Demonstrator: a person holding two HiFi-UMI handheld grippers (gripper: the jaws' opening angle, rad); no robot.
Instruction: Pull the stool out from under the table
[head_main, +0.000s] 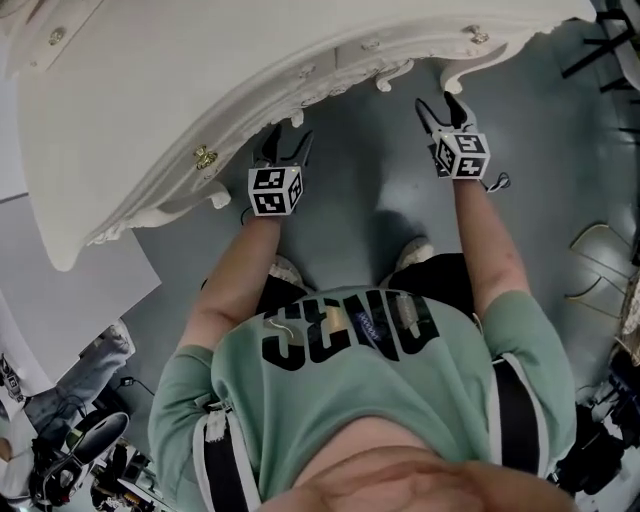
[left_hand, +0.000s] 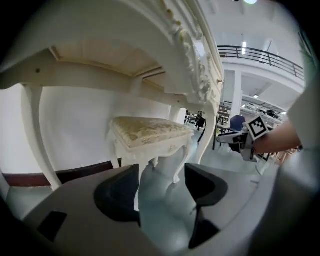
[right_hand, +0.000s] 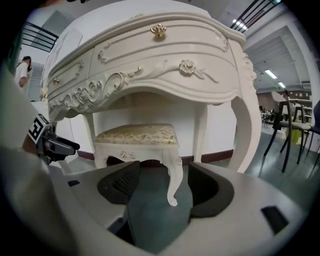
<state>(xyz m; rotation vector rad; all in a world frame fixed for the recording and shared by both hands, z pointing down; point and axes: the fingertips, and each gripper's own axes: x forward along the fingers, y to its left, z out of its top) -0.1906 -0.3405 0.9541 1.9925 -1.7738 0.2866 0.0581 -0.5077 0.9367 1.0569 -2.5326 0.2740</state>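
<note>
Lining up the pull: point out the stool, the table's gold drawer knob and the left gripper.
stool (right_hand: 137, 134): right gripper view, on its cushioned seat.
gold drawer knob (right_hand: 158, 30): right gripper view, on the knob's centre.
left gripper (head_main: 288, 142): head view, midway between its fingertips.

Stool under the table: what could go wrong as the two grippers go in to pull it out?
1. The stool stands between the table's legs; a crooked pull could knock it against one.
2. Both the left gripper and right gripper are open and hold nothing; the stool's thin curved leg offers little to clamp, so the jaws may slip.
3. The table's carved edge hangs close above the grippers and could be bumped.
</note>
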